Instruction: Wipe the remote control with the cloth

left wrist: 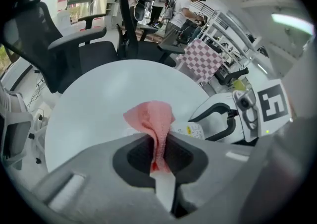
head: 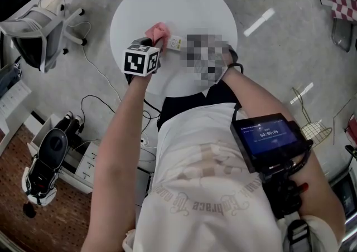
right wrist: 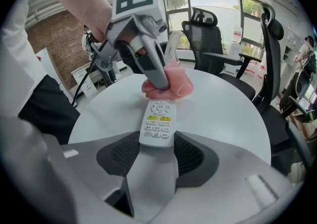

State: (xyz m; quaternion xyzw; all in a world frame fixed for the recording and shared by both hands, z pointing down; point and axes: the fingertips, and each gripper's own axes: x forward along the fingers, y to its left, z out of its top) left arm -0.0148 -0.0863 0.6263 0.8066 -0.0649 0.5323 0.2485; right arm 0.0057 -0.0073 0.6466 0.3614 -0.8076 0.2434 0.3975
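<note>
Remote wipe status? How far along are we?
Done: right gripper clamps the near end of the white button remote control; left gripper pinches the pink textured cloth. In hand: the cloth is bunched on the remote's far end, on the round white table. Left: the button face toward the right gripper is uncovered; whether it's been wiped can't be told.

The left gripper (head: 153, 42) holds a pink cloth (head: 160, 30) on the round table (head: 195, 11), touching the remote control (head: 176, 42).

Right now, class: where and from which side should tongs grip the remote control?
Its end away from the cloth, lengthwise from the person's right, across the narrow sides, as the right tongs do: the remote control lies flat and slim.
</note>
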